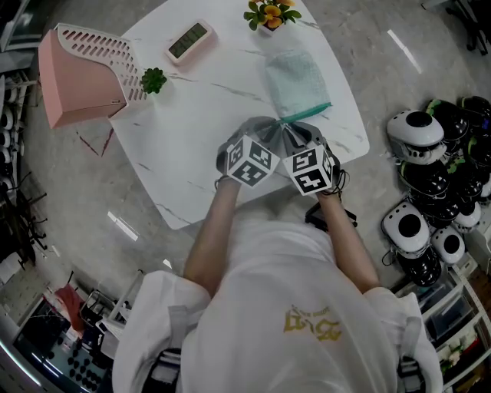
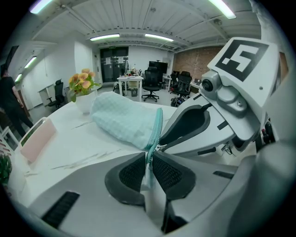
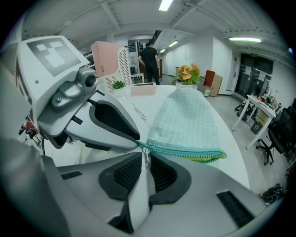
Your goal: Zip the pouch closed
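A pale teal checked pouch (image 1: 295, 83) lies on the white table (image 1: 192, 130), its zippered edge toward me. Both grippers meet at the left end of that edge. My left gripper (image 2: 149, 163) is shut on the teal end of the zipper tape (image 2: 154, 139), which runs up between its pads. My right gripper (image 3: 146, 163) is shut on the small silver zipper pull (image 3: 146, 156) at the start of the teal zipper (image 3: 185, 150). In the head view the left gripper (image 1: 270, 129) and right gripper (image 1: 296, 130) sit side by side, hiding the pouch's near corner.
A pink slatted rack (image 1: 80, 73) stands at the table's far left, with a small green plant (image 1: 153, 79), a digital clock (image 1: 189, 40) and a flower pot (image 1: 270, 14) beyond. Black-and-white helmets (image 1: 430, 184) crowd the floor at right. A person in black (image 3: 149, 58) stands far off.
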{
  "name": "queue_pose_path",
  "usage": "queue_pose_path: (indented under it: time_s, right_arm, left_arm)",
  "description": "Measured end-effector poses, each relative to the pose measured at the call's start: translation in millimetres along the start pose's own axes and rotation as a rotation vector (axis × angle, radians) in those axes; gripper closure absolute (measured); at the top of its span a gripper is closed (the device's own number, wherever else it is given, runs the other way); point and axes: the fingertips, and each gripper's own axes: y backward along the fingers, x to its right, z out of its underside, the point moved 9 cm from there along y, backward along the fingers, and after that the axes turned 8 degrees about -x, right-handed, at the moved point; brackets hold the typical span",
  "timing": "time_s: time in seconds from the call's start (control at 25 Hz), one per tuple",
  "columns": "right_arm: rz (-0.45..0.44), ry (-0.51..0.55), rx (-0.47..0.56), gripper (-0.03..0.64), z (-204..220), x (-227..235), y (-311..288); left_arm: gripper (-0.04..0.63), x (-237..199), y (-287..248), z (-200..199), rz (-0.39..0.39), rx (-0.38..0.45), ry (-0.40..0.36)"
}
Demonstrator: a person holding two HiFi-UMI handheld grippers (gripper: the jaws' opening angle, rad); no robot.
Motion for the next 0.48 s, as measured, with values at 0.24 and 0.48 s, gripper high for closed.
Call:
queue_pose_path:
  time_s: [0.24, 0.48]
  right_arm:
    - [0.021, 0.015, 0.003, 0.594, 1.6, 1.1, -0.2]
    - [0.021, 0.035, -0.008, 0.6, 0.5, -0.3, -1.5]
  left_arm:
    - [0.557, 2.9, -3.5, -1.3, 0.023, -0.001, 0.013]
    - [0.558, 0.5, -3.4, -0.8, 0.036, -0.006, 0.031]
